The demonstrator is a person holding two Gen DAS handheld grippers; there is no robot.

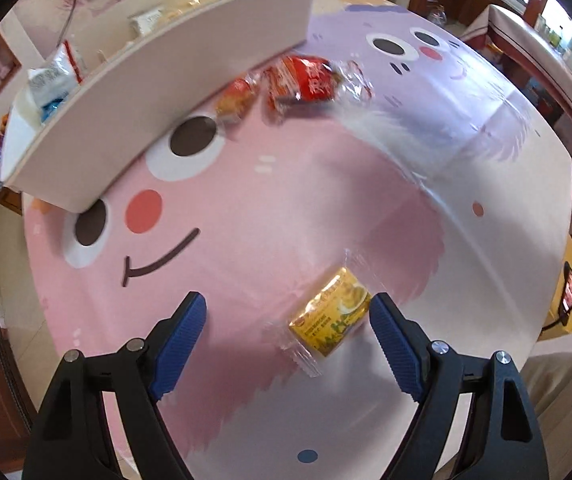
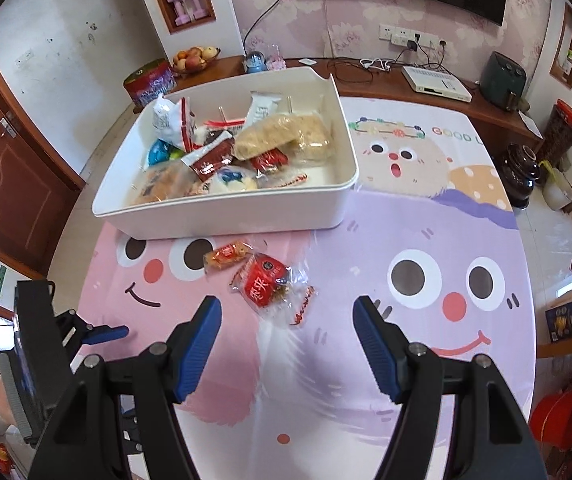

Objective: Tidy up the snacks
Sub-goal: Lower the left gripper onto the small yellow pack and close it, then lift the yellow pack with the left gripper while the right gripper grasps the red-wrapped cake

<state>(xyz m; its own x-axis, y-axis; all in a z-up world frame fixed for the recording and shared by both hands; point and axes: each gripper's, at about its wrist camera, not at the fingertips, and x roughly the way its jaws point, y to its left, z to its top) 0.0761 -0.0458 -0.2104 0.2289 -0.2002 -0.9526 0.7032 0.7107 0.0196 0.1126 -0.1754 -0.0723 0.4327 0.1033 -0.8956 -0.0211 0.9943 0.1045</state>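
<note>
A white bin [image 2: 225,210] holds several wrapped snacks; it also shows in the left wrist view [image 1: 157,92]. In front of it on the cartoon tablecloth lie a red snack packet [image 2: 267,280] and a small orange snack [image 2: 225,256], seen too in the left wrist view as the red packet [image 1: 306,80] and the orange snack [image 1: 235,98]. A yellow snack packet [image 1: 332,318] lies on the cloth just ahead of my open left gripper [image 1: 288,316], near its right finger. My right gripper [image 2: 288,326] is open and empty, just short of the red packet. The left gripper [image 2: 101,332] shows at the left edge.
The table [image 2: 466,380] has a pink and purple cartoon cloth. Behind it runs a wooden counter [image 2: 386,80] with a fruit bowl, cables and a white box. A dark jar [image 2: 522,174] and a red basin [image 2: 562,412] stand to the right.
</note>
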